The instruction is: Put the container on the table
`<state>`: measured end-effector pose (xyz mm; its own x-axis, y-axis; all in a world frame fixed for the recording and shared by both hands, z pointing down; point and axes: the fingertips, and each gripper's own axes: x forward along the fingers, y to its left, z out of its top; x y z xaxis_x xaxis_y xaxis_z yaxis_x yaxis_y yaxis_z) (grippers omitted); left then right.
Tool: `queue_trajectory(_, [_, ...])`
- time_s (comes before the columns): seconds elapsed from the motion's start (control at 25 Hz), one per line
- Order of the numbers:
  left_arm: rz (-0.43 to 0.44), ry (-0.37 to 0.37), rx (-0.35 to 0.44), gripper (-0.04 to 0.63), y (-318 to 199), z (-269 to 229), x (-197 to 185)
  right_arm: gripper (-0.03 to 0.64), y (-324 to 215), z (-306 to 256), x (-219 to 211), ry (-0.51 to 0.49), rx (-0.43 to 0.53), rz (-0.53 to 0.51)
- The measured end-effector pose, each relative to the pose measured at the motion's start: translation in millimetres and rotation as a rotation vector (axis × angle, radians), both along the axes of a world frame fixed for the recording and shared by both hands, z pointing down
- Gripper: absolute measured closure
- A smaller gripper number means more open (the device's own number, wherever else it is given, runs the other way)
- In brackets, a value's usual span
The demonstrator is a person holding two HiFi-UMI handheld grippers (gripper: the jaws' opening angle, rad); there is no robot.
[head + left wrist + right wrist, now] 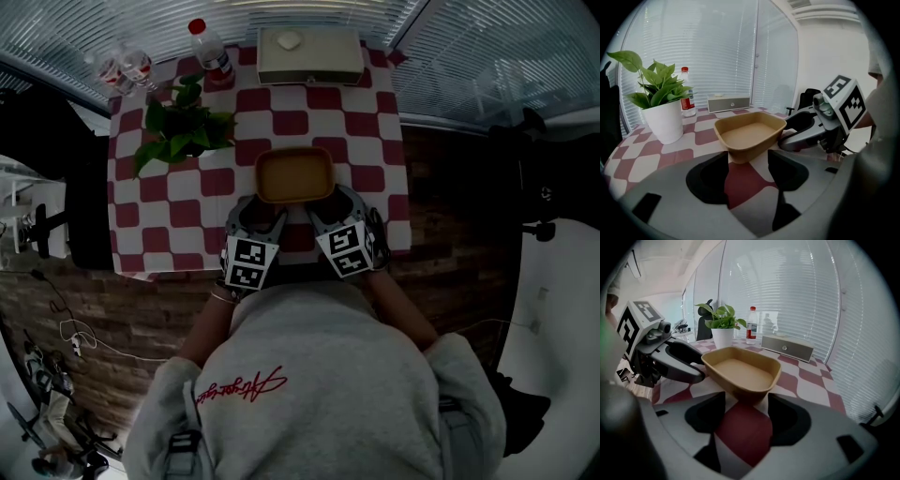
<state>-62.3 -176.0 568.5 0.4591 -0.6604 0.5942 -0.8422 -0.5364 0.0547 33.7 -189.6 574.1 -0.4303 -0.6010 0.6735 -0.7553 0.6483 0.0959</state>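
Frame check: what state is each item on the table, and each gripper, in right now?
container, upright, empty, resting on the table.
left gripper, jaws apart, gripping nothing.
right gripper, jaws apart, gripping nothing.
potted plant, upright.
red-capped bottle, upright, cap on.

This looks like an office or a meeting room. Long window blinds (708, 51) cover glass walls behind the desk (375, 141), which has a red-and-white checked cloth. Beyond the left hand-held gripper (747, 159) stand a potted plant (661, 110), a water bottle (686, 98) and a grey box (729, 104). A black chair (806, 99) is to its right.
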Motion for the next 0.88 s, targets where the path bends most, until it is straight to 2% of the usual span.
queue_trajectory(0.32, [-0.031,0.006,0.004,0.311,-1,-3,-6,0.336,2,-4,5,-0.005,-0.001,0.016])
queue_trajectory(0.88, [-0.066,0.034,0.074,0.311,1,-28,-14,0.333,7,-28,7,-0.042,0.065,0.003])
